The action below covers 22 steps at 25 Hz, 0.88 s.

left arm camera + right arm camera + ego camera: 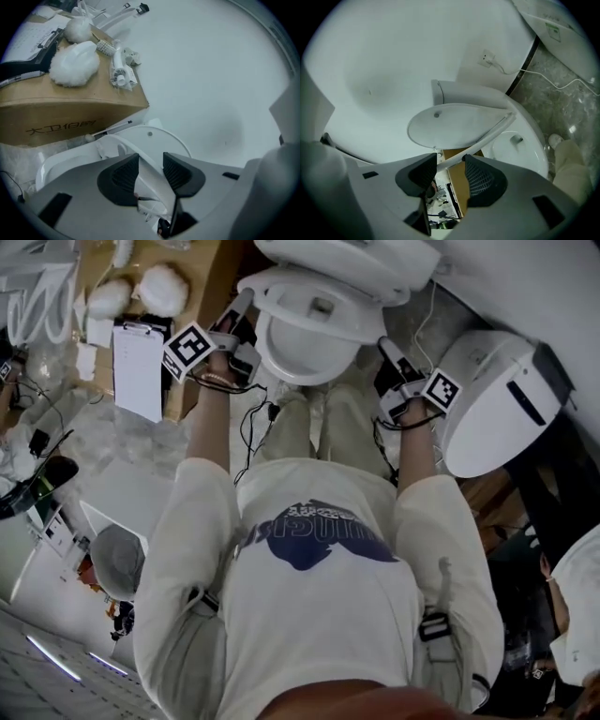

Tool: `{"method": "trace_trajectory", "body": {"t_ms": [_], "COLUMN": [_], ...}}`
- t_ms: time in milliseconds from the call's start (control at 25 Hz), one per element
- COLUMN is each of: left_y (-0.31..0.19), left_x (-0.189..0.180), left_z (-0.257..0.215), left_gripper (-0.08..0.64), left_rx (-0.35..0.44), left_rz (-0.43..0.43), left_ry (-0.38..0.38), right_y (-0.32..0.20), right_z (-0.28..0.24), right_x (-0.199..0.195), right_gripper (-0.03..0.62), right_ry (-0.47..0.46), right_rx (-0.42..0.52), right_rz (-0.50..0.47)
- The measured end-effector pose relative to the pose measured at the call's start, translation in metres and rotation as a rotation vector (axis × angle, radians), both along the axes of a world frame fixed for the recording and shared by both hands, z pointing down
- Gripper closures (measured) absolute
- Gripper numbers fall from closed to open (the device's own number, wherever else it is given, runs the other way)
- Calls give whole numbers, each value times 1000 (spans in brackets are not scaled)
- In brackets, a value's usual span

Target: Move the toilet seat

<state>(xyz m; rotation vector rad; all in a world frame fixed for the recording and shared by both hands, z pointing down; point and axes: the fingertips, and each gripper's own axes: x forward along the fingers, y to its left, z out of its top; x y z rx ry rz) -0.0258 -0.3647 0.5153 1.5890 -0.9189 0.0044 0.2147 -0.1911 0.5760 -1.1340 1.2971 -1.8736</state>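
Left gripper view: left hand-held gripper [150, 163] clamped on the toilet seat [152, 183] rim, which was tilted up off the bowl [300, 357]. Right hand-held gripper [450, 161] part open, rim loose between its jaws. Probably best to firm up the right grip and raise both sides evenly.

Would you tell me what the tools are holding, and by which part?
The left tool grips the toilet seat by its side rim. The rim also runs between the tips of the right tool, but whether they press it cannot be told.
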Motion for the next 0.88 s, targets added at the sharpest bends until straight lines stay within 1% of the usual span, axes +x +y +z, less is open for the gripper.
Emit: {"method": "trace_trajectory", "body": {"t_ms": [80,200,280,520,880], "left_y": [-15,-37,-51,-91,-101], "left_x": [10,26,37,65,79], "left_z": [-4,-9,-10,-11,-10], "left_gripper": [414,402,397,393,391], "left_rx": [4,11,14,17,25], "left_rz": [-25,-50,-59,-57,-50], "left_ry": [0,6,12,6,15], "right_y": [-11,-28,-40,-74,-79], "right_z": [-4,-10,-13,-14,-12], "right_x": [10,23,32,56,63], "right_gripper": [396,392,393,400,417], "right_ry": [-7,24,39,35,75], "right_rx": [8,31,41,56,73], "right_rz": [-25,-82,-104,-104,-120]}}
